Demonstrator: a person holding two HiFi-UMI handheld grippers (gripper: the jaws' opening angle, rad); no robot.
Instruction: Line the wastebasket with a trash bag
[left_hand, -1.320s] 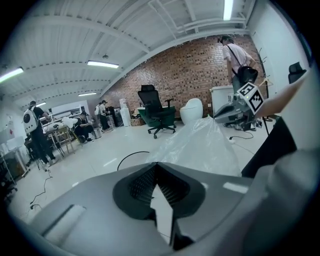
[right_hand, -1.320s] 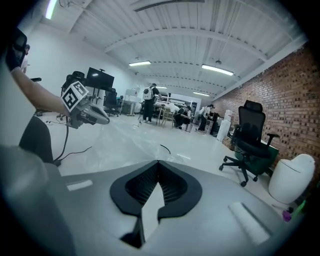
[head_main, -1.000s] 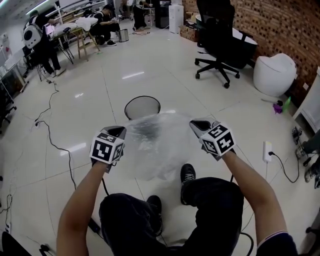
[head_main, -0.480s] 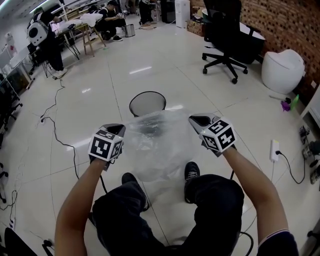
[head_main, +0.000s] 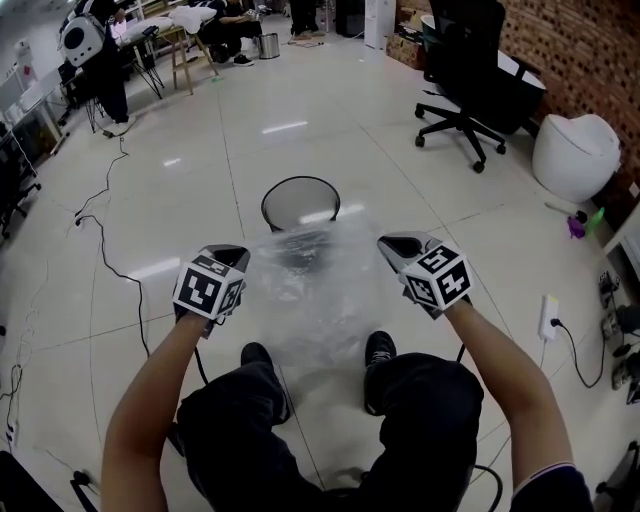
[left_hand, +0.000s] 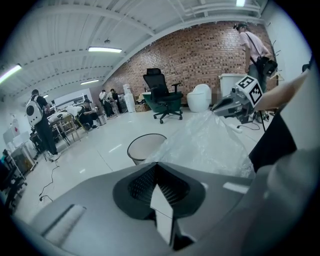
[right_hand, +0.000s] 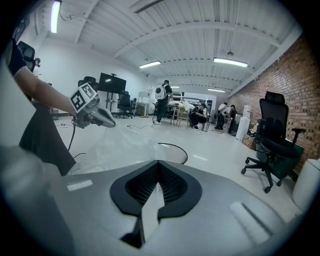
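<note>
Floor (head_main: 300, 120): pale, glossy tile, with ceiling lights reflected in it.

Cable (head_main: 107, 263): black, trailed over the floor at far left.

Left gripper (head_main: 238, 256): held out at the left on a bare forearm, marker cube facing up. Its jaws were closed, with a thin edge of the bag (head_main: 320, 290) pinched between the pads.

Bag: clear, crinkled plastic film, stretched between the two grippers and sagging towards the person's knees. It was held above the floor. Its far edge overlapped the near rim of the basket (head_main: 300, 205) in the head view; contact with the rim could not be told.

Basket: round, black, mesh-walled and upright on the floor, just beyond the bag and between the two grippers. No liner was in it.

Shoes (head_main: 378, 347): black, one pair, on the floor under the bag's near end.

Right gripper (head_main: 392, 243): held out at the right, level with the left one, cube facing up. Its jaws were closed on the bag's opposite edge.

Chair (head_main: 478, 70): black office swivel chair on castors, far right, by the brick wall.

White pod (head_main: 575, 155): rounded and smooth, right of the chair.

Power strip (head_main: 548, 316): white, on the floor at right, with a black lead.
</note>
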